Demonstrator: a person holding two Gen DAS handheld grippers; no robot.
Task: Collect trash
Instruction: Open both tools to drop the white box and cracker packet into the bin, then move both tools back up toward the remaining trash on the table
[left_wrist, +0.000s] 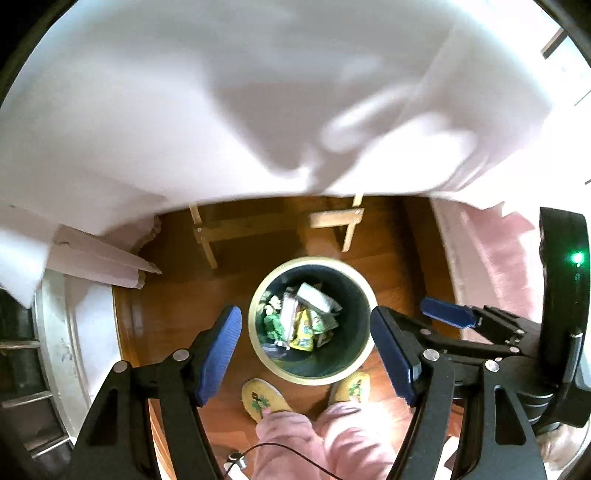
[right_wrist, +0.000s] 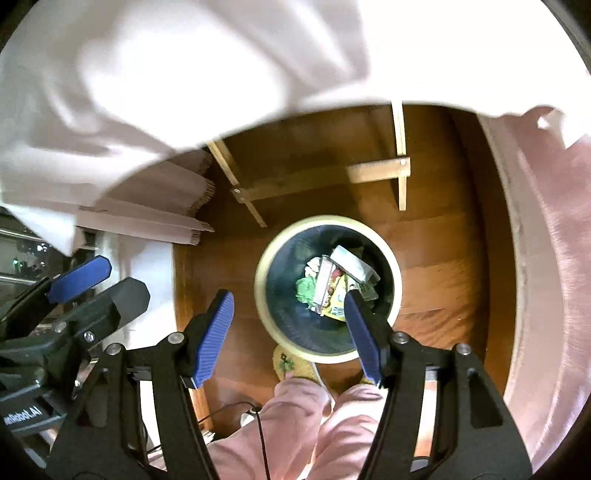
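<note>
Left wrist view looks straight down, and in the lower centre of the frame stands the round waste bin (left_wrist: 310, 321) on the wooden floor (left_wrist: 207, 295), with its pale rim facing up. Inside lies the trash (left_wrist: 301, 319): crumpled wrappers, a yellow packet, a white folded piece and something green. The left gripper (left_wrist: 306, 350) hangs above the bin with its blue pads wide apart and nothing between them. I think it is held so because the bin opening must stay under the tongs for a drop.

In the right wrist view the right gripper (right_wrist: 288, 336) is also spread wide and empty, with one pad over the bin's rim (right_wrist: 262, 273) region and the other over the trash (right_wrist: 332, 284). Both tools point down at the same place, so I judge the person is either finished with dropping or checking the contents.

A large white cloth (left_wrist: 221, 92) fills the upper part of both frames and hides what is under it. Below it show the legs of a wooden frame (left_wrist: 221, 229). At the bottom edge are pink trouser legs (left_wrist: 325, 439) and yellow slippers (left_wrist: 264, 397), just beside the bin.
</note>
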